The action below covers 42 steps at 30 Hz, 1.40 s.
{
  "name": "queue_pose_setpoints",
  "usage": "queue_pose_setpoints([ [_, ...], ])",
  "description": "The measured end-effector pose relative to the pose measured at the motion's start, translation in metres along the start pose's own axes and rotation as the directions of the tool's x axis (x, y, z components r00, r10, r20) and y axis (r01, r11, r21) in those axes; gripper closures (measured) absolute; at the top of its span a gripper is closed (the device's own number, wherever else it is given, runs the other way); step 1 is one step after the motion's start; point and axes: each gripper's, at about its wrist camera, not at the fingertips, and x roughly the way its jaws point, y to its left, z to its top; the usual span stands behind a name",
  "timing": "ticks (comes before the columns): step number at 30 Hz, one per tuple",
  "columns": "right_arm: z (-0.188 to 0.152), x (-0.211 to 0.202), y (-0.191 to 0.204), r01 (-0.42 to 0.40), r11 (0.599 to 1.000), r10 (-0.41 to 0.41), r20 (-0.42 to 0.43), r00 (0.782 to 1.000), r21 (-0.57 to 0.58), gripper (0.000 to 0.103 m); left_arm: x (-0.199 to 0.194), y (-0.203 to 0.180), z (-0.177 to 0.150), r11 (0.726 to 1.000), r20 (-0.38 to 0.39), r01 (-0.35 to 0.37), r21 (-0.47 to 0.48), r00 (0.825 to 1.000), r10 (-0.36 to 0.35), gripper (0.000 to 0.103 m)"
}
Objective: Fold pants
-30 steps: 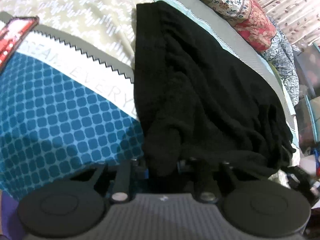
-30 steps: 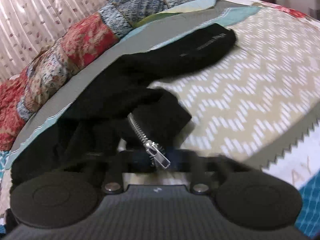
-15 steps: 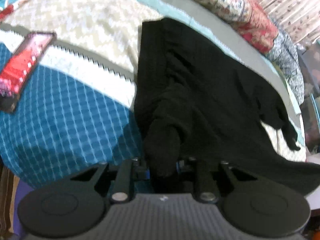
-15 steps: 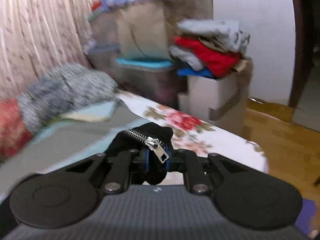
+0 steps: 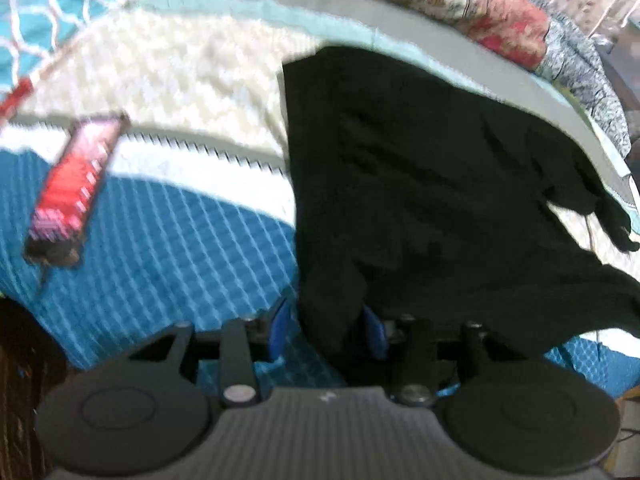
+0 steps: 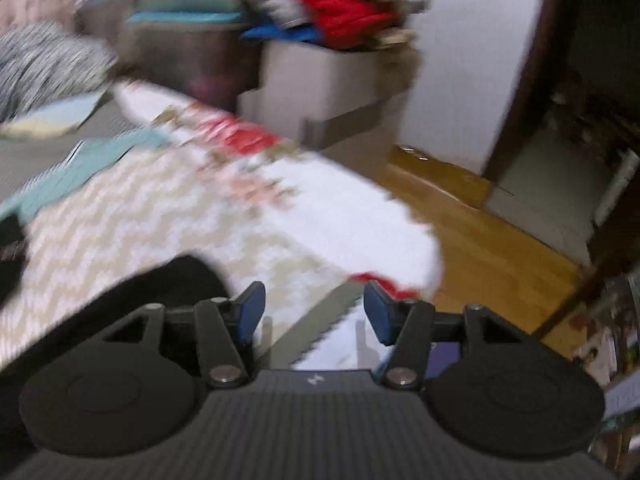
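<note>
A: Start close in. What are the left tongs [image 5: 329, 326] doing?

B: Their jaws have just been opening. A fold of the black pants [image 5: 420, 184] hangs down between the two blue pads [image 5: 280, 326]. The left pad stands clear of the cloth. The right one is just beside it, and I cannot tell whether it touches.

A: And the right tongs [image 6: 314, 311]?

B: Those jaws have just been opening as well, and they stand wide with nothing between them. Through the gap you see only the bedspread [image 6: 132, 220] with its zigzag edge. A dark end of the pants lies just to the left of the left finger, apart from it.

A: Where are the pants overall?

B: Spread on the bed in the left wrist view, running from the tongs up toward the far grey edge. They lie over the blue squared part of the spread and the pale chevron part. Their right side is rumpled, with a loose dark strip trailing off toward the right.

A: Anything else on the bed?

B: A red phone-shaped object [image 5: 76, 192] lies tilted on the left, well apart from the pants. Farther back a patchwork quilt [image 5: 500, 20] is bunched along the far side.

A: Beyond the bed?

B: In the right wrist view, a pale bin [image 6: 328, 92] piled with clothes [image 6: 340, 12] stands by a white wall, with a wooden floor [image 6: 480, 240] to its right. All of it is blurred.
</note>
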Motion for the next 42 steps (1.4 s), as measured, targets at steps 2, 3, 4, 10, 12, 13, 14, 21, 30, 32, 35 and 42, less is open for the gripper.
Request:
queue_pose_setpoints([
  [2, 0.008, -0.011, -0.013, 0.008, 0.996, -0.009, 0.018, 1.0, 0.084, 0.046, -0.011, 0.005, 0.012, 1.0, 0.058, -0.03, 0.008, 0.998, 0.029, 0.063],
  [3, 0.013, -0.018, -0.018, -0.023, 0.99, 0.019, 0.03, 0.999, 0.14, 0.046, -0.013, 0.008, 0.02, 0.998, 0.086, -0.065, 0.02, 0.994, 0.063, 0.063],
  [4, 0.017, -0.026, -0.019, -0.079, 0.981, 0.073, 0.041, 0.997, 0.179, 0.046, -0.014, 0.008, 0.03, 0.994, 0.11, -0.104, 0.036, 0.989, 0.099, 0.062],
  [10, 0.05, -0.059, 0.06, -0.487, 0.862, 0.494, -0.022, 0.869, 0.139, 0.046, 0.01, -0.018, 0.116, 0.943, 0.27, -0.273, 0.188, 0.938, 0.218, 0.058],
  [12, 0.058, -0.058, 0.104, -0.561, 0.82, 0.571, -0.087, 0.816, 0.113, 0.046, 0.029, -0.034, 0.146, 0.914, 0.314, -0.318, 0.252, 0.92, 0.234, 0.054],
  [13, 0.061, -0.054, 0.128, -0.583, 0.804, 0.594, -0.134, 0.793, 0.113, 0.045, 0.037, -0.045, 0.155, 0.901, 0.331, -0.334, 0.278, 0.914, 0.236, 0.053],
  [14, 0.064, -0.046, 0.15, -0.594, 0.796, 0.606, -0.178, 0.775, 0.122, 0.044, 0.046, -0.055, 0.164, 0.886, 0.349, -0.351, 0.304, 0.906, 0.239, 0.051],
  [21, 0.068, 0.028, 0.242, -0.477, 0.836, 0.549, -0.391, 0.739, 0.273, 0.043, 0.126, -0.104, 0.186, 0.701, 0.442, -0.441, 0.561, 0.875, 0.197, 0.022],
  [30, 0.071, 0.087, 0.286, -0.27, 0.914, 0.393, -0.489, 0.779, 0.304, 0.031, 0.192, -0.097, 0.182, 0.685, 0.273, -0.282, 0.672, 0.954, 0.125, 0.077],
  [32, 0.07, 0.082, 0.296, -0.268, 0.931, 0.358, -0.481, 0.801, 0.247, 0.047, 0.189, -0.101, 0.175, 0.668, 0.302, -0.312, 0.675, 0.944, 0.135, 0.087],
  [35, 0.065, 0.072, 0.296, -0.323, 0.928, 0.372, -0.476, 0.797, 0.183, 0.1, 0.174, -0.102, 0.169, 0.689, 0.31, -0.301, 0.66, 0.944, 0.116, 0.091],
  [42, 0.085, 0.028, 0.241, -0.387, 0.887, 0.456, -0.34, 0.823, 0.253, 0.1, 0.072, -0.097, 0.157, 0.781, 0.408, -0.235, 0.579, 0.913, -0.028, 0.092],
])
